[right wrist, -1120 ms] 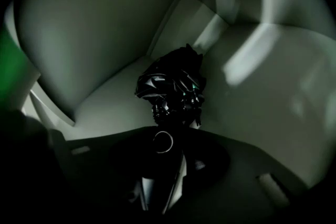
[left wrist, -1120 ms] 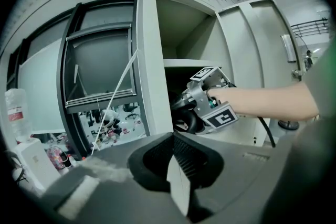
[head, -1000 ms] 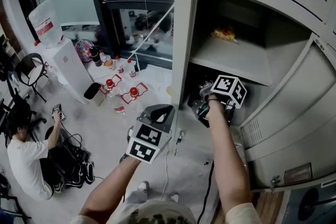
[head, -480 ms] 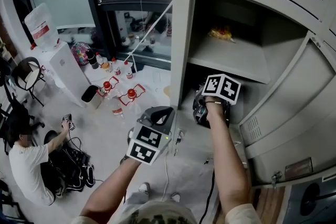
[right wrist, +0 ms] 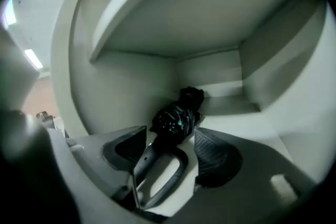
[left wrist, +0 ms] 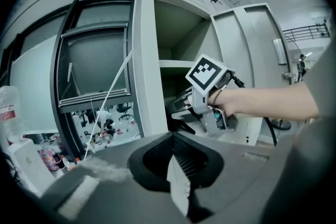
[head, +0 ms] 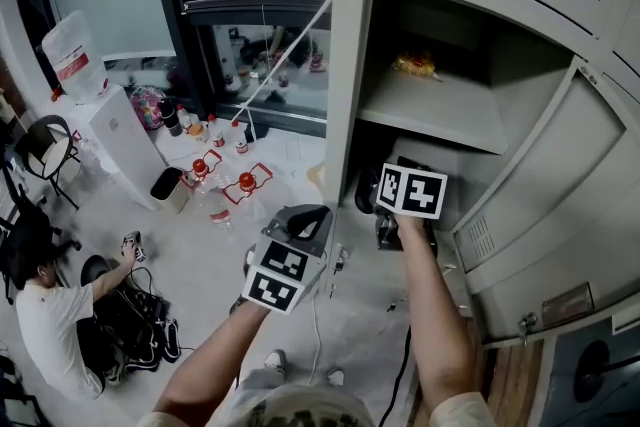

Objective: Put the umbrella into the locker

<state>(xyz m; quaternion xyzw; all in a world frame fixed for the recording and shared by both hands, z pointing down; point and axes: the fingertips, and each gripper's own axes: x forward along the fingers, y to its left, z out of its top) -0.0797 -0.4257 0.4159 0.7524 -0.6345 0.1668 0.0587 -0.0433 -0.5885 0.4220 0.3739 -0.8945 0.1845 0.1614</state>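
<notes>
Umbrella [right wrist: 176,115], crumpled glossy black with a loop handle, lies on the smooth grey locker [right wrist: 131,76] floor between your right gripper [right wrist: 170,136]'s ribbed jaws, which have just been opening and stand clear of it; your left gripper [left wrist: 176,165]'s jaws meet on nothing.

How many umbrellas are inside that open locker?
1. The black umbrella lies in the lower compartment of the locker, partly between the right tongs, whose jaws have just been opening. The upper shelf shows none, though parts are hidden.
</notes>
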